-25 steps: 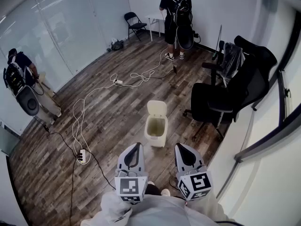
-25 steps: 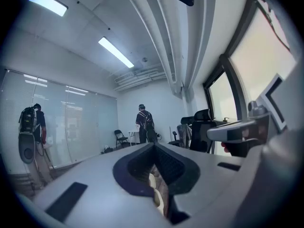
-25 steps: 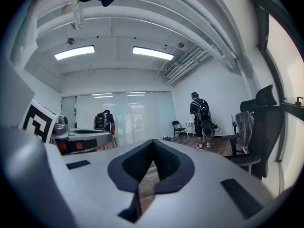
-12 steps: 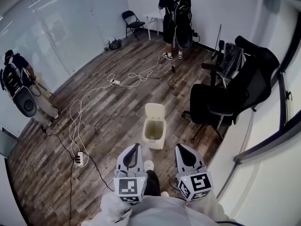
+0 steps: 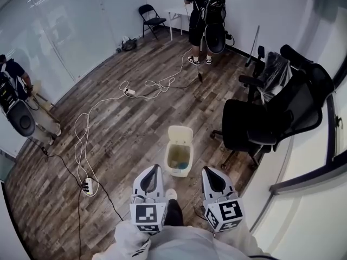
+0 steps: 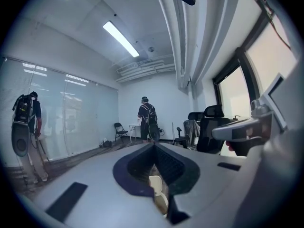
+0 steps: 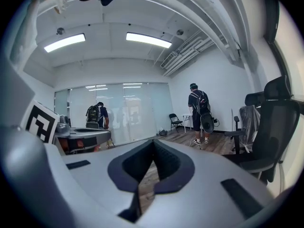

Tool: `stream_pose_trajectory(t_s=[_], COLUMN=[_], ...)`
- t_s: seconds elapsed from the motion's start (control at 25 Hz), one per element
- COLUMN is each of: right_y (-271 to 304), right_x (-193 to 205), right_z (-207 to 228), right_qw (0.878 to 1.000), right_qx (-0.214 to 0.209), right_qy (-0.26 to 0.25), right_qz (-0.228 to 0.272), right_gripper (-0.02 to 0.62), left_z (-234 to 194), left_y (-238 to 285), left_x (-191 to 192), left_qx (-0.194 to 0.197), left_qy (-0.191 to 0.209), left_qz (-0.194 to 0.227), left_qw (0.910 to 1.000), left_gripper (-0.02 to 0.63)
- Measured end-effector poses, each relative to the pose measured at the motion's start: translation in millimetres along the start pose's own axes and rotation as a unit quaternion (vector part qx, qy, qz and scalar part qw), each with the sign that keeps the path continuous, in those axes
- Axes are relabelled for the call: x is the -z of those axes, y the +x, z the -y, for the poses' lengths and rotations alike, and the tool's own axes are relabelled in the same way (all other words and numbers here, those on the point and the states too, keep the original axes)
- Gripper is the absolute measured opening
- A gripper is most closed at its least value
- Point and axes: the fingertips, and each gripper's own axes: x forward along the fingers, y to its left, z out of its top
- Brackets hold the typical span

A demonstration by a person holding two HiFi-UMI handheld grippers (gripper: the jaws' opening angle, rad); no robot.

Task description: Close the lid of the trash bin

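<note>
In the head view, the trash bin (image 5: 179, 160) stands on the wood floor (image 5: 130, 123) just ahead of the person. Its lid (image 5: 180, 135) is tipped up at the far side and its mouth is open. The left gripper (image 5: 154, 172) and right gripper (image 5: 210, 172) hover side by side short of it, touching nothing. An office chair (image 5: 255, 126) sits near on the right.

In the left gripper view, the jaws are clenched tip to tip and empty, and the bin shows through the gap below them.

In the right gripper view, the jaws are likewise clenched on nothing, with only floor showing through.

The left gripper looks better lined up. It should reach past the lid's top edge and draw it gently toward the person and down, so the light bin neither slides nor tips.
</note>
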Motion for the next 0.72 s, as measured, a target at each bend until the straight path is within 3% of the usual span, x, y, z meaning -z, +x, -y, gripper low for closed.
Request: stream_pose_trajectory(t_s=[0.32, 0.72], right_y=[110.8, 211.2], right_x=[-8.1, -4.2], right_z=[23.9, 42.0], right_qw=[0.999, 0.997], right_qx=[0.022, 0.049], right_qy=[0.009, 0.014], right_qz=[-0.03, -0.053], right_gripper=[0.023, 0.023], left_z=[-52.8, -108.4], left_y=[97.3, 181.9], left_x=[-0.6, 15.0], left_qx=[0.023, 0.053], left_qy=[-0.01, -0.016], left_qz=[-0.023, -0.042], left_qw=[0.9994, 0.9976], left_gripper=[0.005, 0.005])
